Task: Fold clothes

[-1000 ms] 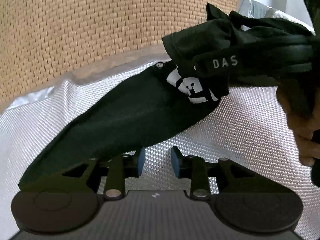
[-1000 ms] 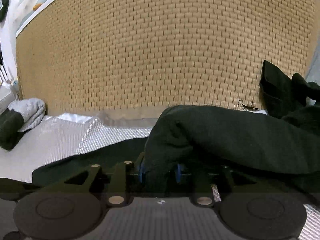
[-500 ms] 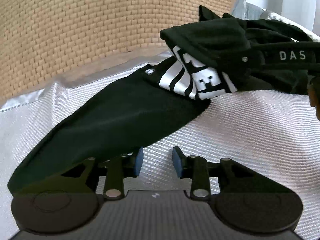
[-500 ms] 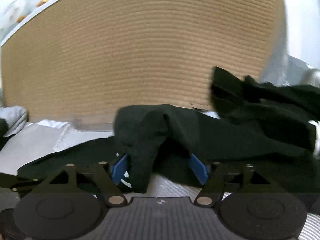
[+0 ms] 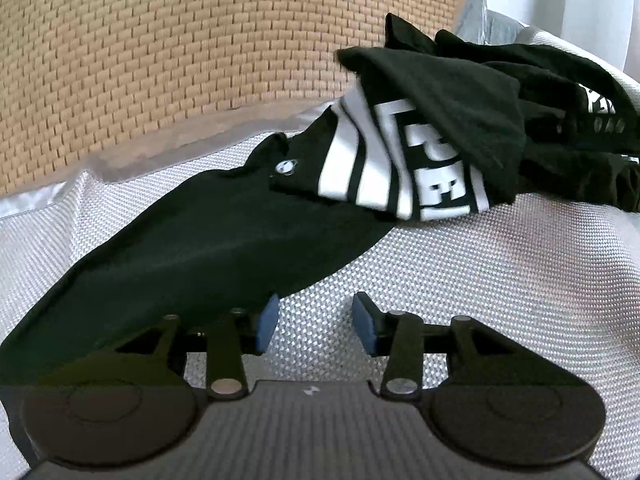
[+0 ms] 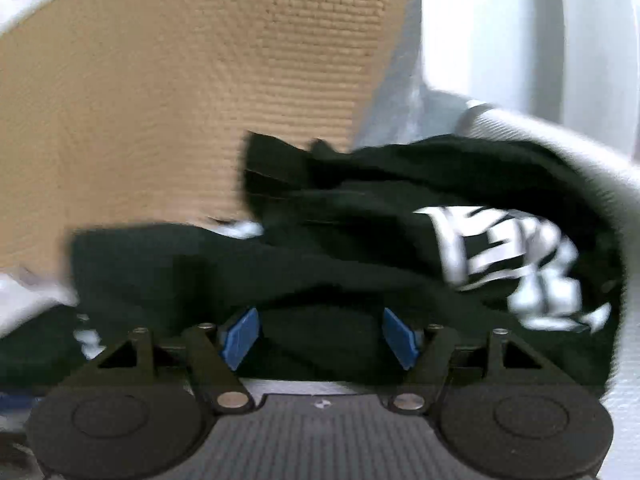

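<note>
While crumpled, black garment (image 5: 224, 248) lies

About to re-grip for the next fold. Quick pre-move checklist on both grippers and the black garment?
1. Left gripper free of cloth: ok, jaws apart and just opening, only the white woven cover between them.
2. Right gripper released: ok, jaws wide, black garment loose between the pads.
3. Garment flat: not ok, bunched at the printed end.
4. Long black panel smooth: ok.
5. Hem or corner to grab: cannot tell, right view blurred.
</note>
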`<action>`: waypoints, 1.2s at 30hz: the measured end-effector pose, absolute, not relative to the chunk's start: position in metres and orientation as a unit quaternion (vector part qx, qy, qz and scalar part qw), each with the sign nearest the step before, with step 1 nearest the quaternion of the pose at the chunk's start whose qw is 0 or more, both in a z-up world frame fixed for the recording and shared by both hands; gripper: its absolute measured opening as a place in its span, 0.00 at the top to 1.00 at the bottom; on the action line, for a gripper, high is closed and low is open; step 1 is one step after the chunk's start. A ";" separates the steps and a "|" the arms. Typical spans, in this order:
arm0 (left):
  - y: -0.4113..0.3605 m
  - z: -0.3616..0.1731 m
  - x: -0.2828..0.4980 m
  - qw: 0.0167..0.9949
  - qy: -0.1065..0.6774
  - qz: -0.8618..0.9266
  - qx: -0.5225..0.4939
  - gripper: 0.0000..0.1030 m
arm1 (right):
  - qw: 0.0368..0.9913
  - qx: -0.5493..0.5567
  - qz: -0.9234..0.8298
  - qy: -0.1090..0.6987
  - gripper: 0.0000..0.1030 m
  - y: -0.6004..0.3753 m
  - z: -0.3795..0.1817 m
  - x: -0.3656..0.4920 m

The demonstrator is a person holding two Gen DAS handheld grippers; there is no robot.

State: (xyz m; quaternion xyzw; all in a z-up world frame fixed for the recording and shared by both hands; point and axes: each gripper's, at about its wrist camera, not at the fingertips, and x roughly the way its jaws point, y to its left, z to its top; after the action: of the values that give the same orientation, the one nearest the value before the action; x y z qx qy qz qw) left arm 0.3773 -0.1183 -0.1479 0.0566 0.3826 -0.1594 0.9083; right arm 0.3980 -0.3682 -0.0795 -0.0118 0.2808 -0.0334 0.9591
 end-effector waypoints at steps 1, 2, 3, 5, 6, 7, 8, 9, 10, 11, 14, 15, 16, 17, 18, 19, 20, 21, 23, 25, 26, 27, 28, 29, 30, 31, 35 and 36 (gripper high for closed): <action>-0.119 -0.148 0.378 0.908 0.382 -0.162 0.055 0.56 | 0.958 -0.037 -0.038 0.283 0.30 -0.370 -0.084 0.400; -0.120 -0.148 0.378 0.908 0.381 -0.165 0.055 0.56 | 0.955 -0.064 -0.033 0.287 0.30 -0.370 -0.090 0.404; -0.122 -0.148 0.378 0.908 0.380 -0.168 0.055 0.56 | 0.954 -0.086 -0.030 0.287 0.30 -0.369 -0.095 0.406; -0.126 -0.147 0.378 0.910 0.372 -0.178 0.051 0.56 | 0.950 -0.125 -0.031 0.283 0.30 -0.366 -0.102 0.409; -0.128 -0.146 0.378 0.910 0.368 -0.186 0.048 0.56 | 0.948 -0.142 -0.033 0.282 0.30 -0.364 -0.106 0.410; -0.131 -0.146 0.378 0.910 0.365 -0.192 0.047 0.56 | 0.947 -0.158 -0.034 0.279 0.28 -0.361 -0.110 0.411; -0.135 -0.146 0.378 0.910 0.363 -0.196 0.048 0.55 | 0.944 -0.175 -0.036 0.276 0.28 -0.358 -0.114 0.412; -0.138 -0.146 0.380 0.909 0.363 -0.199 0.047 0.54 | 0.941 -0.194 -0.038 0.275 0.28 -0.357 -0.118 0.413; -0.142 -0.146 0.382 0.908 0.364 -0.201 0.047 0.54 | 0.937 -0.212 -0.039 0.274 0.28 -0.355 -0.123 0.415; -0.145 -0.146 0.384 0.908 0.364 -0.204 0.046 0.54 | 0.935 -0.224 -0.042 0.271 0.28 -0.351 -0.127 0.416; -0.156 -0.146 0.391 0.905 0.367 -0.212 0.040 0.53 | 0.928 -0.253 -0.047 0.268 0.26 -0.348 -0.138 0.419; -0.158 -0.145 0.393 0.905 0.364 -0.218 0.035 0.53 | 0.926 -0.261 -0.047 0.268 0.26 -0.347 -0.141 0.421; -0.161 -0.143 0.395 0.905 0.361 -0.223 0.029 0.51 | 0.929 -0.247 -0.043 0.273 0.26 -0.350 -0.140 0.423; -0.164 -0.142 0.396 0.905 0.358 -0.228 0.023 0.50 | 0.931 -0.233 -0.039 0.278 0.28 -0.353 -0.139 0.426; -0.166 -0.141 0.398 0.905 0.358 -0.229 0.018 0.50 | 0.933 -0.219 -0.035 0.283 0.36 -0.355 -0.138 0.428; -0.169 -0.140 0.399 0.905 0.361 -0.227 0.015 0.50 | 0.935 -0.206 -0.031 0.288 0.41 -0.358 -0.137 0.430; -0.171 -0.139 0.401 0.902 0.364 -0.234 0.009 0.50 | 0.936 -0.197 -0.029 0.290 0.44 -0.358 -0.136 0.430; -0.172 -0.138 0.401 0.899 0.366 -0.242 0.000 0.50 | 0.937 -0.194 -0.028 0.289 0.51 -0.358 -0.136 0.430; -0.175 -0.135 0.399 0.898 0.364 -0.247 -0.010 0.49 | 0.938 -0.188 -0.024 0.290 0.63 -0.357 -0.136 0.431; -0.179 -0.134 0.398 0.897 0.367 -0.246 -0.011 0.47 | 0.939 -0.179 -0.021 0.292 0.72 -0.357 -0.135 0.432; -0.181 -0.134 0.399 0.897 0.369 -0.243 -0.010 0.47 | 0.940 -0.174 -0.020 0.293 0.74 -0.357 -0.135 0.432; -0.183 -0.134 0.400 0.897 0.370 -0.241 -0.008 0.47 | 0.941 -0.167 -0.019 0.294 0.79 -0.358 -0.134 0.433; -0.185 -0.134 0.402 0.897 0.372 -0.239 -0.007 0.46 | 0.942 -0.159 -0.019 0.295 0.81 -0.359 -0.133 0.433; -0.185 -0.134 0.403 0.897 0.373 -0.237 -0.010 0.46 | 0.942 -0.156 -0.017 0.295 0.82 -0.358 -0.133 0.433; -0.185 -0.134 0.404 0.896 0.374 -0.236 -0.017 0.46 | 0.943 -0.153 -0.016 0.296 0.84 -0.358 -0.132 0.433; -0.185 -0.133 0.404 0.897 0.375 -0.235 -0.022 0.46 | 0.943 -0.151 -0.015 0.296 0.85 -0.358 -0.132 0.432; -0.184 -0.131 0.402 0.899 0.370 -0.230 -0.032 0.46 | 0.946 -0.132 -0.012 0.297 0.87 -0.359 -0.131 0.431; -0.183 -0.130 0.399 0.902 0.366 -0.228 -0.035 0.46 | 0.946 -0.124 -0.011 0.299 0.88 -0.359 -0.131 0.431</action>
State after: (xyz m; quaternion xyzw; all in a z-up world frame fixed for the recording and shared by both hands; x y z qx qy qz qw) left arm 0.3988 -0.1832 -0.1296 -0.0347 0.3660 -0.2276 0.9017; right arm 0.4312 -0.3592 -0.1306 -0.1237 0.2986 -0.0105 0.9463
